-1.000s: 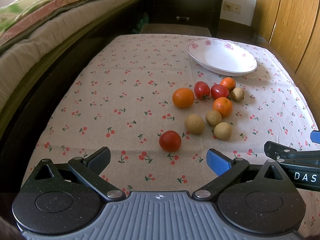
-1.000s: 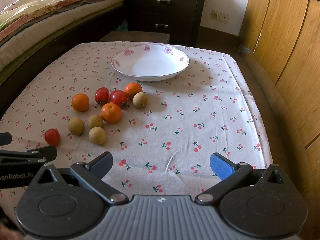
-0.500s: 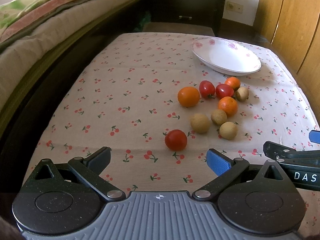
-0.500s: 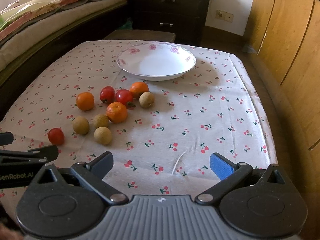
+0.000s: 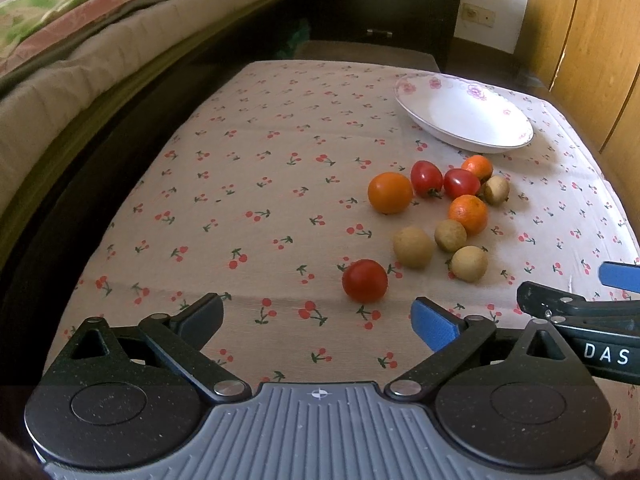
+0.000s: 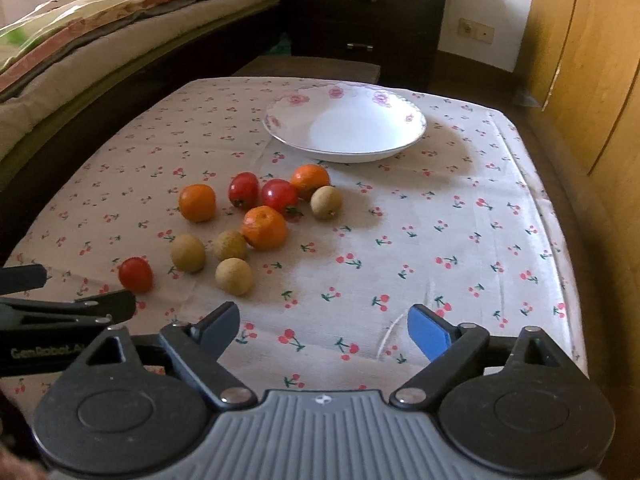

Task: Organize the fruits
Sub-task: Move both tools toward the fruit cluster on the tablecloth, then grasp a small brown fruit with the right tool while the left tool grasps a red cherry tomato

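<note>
My left gripper [image 5: 316, 314] hangs over the near desk [image 5: 248, 208] edge, jaws spread wide and holding nothing. A lone red tomato [image 5: 365, 281] sits just ahead; the white plate [image 5: 464, 118] stands beyond the fruit cluster.

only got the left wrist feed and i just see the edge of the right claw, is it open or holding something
observer: The right claw is open, its fingers spread wide with nothing between them.
operator: whats straight ahead of it
observer: Only bare tablecloth with a small crease. The nearest thing is a longan, ahead and off to its left.
</note>
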### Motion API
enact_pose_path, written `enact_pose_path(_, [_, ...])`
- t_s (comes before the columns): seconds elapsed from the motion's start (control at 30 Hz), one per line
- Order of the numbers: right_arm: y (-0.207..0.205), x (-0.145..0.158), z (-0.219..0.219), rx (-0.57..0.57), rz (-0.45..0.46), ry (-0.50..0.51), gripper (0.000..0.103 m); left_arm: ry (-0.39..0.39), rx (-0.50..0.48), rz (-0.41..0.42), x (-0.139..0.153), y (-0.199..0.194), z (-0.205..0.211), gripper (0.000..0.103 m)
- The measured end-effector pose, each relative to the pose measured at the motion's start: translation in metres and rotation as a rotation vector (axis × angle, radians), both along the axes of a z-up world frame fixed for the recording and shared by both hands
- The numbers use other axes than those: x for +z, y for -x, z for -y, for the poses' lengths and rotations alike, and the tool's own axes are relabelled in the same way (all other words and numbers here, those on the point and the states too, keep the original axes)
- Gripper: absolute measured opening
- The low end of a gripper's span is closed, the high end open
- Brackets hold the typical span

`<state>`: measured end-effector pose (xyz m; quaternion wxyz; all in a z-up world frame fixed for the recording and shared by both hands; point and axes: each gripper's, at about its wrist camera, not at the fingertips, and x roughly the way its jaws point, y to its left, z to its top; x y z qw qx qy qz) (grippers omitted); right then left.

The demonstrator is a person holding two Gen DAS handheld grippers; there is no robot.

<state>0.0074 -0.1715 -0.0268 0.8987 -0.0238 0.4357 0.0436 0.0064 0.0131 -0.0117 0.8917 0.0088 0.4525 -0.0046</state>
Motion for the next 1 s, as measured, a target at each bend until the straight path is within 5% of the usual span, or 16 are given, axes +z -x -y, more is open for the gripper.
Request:
enact_pose_path(0.27, [-0.008,-0.004,-0.014,0.081,-0.021,-0.029,0.060,-0.012,-0.023,0.005,0.000,0.001,-0.002,0.101])
enact_pose_path(1.0, [-0.045,-0.024,-0.036,0.206,-0.071,-0.073,0.044,0.028,-0.001,-0.009,-0.001,-0.004,-0.017,0.102])
